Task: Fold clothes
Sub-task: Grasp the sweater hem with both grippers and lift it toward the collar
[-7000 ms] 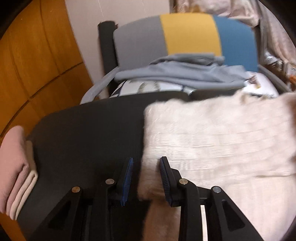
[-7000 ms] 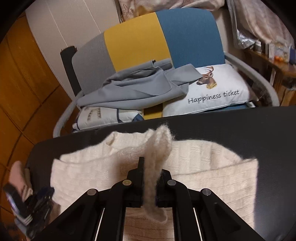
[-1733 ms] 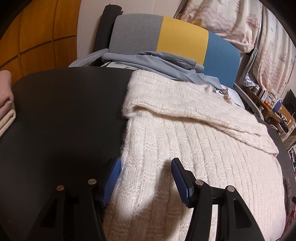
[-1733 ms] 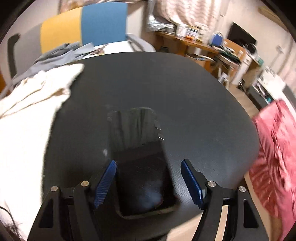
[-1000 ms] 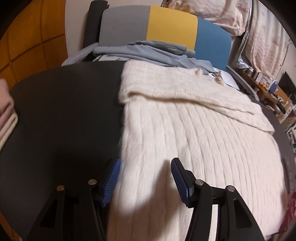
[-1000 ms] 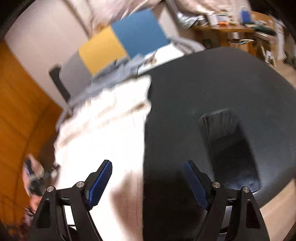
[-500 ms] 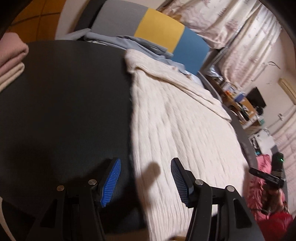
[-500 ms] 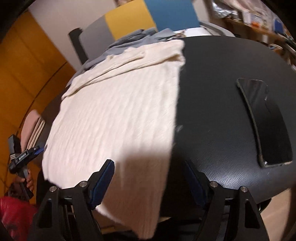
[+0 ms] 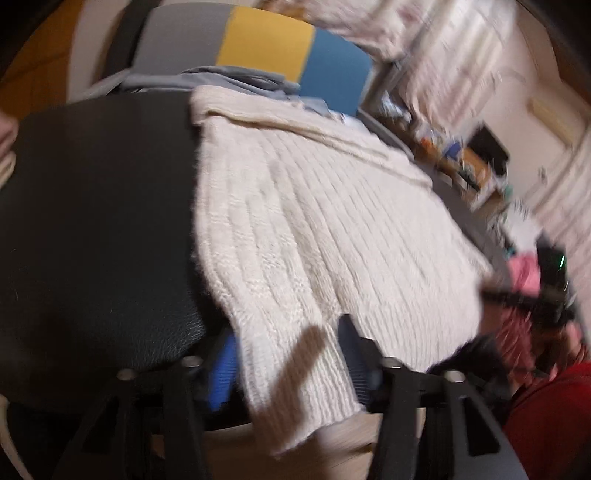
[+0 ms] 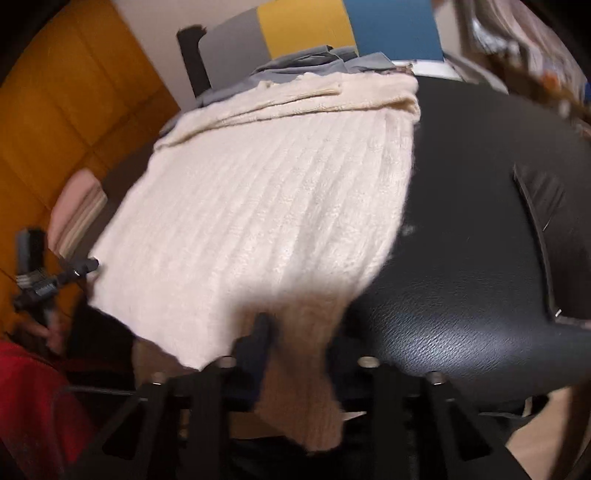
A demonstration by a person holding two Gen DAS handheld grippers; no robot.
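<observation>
I am working at a round black desk [image 9: 92, 229] with a cream knit sweater [image 9: 314, 229] lying flat across it, its hem hanging over the near edge toward me. Off to the far left, a small stack of folded clothes [image 10: 75, 210] is sitting at the desk's rim, so some of the pile appears to be finished. My left gripper [image 9: 291, 354] is reaching at the sweater's near left hem corner with its jaws spread to either side of the hanging knit, not yet pinching it. Across the far end, a sleeve or the top part is already lying folded over the body as a band [image 10: 295, 99], so I judge the first folds are made. My right gripper [image 10: 297, 350] is at the near right hem corner; its jaws are straddling the cloth with a gap between them, and the blur is keeping me from telling whether they are touching it. Further right, a dark phone [image 10: 546, 243] is lying on bare desk, well apart from the sweater. What is left, as I judge it, is pinching both hem corners, carrying them to the far end, and stacking the sweater. More grey clothes [image 10: 317, 61] are waiting on the chair [image 10: 306, 26] behind.
</observation>
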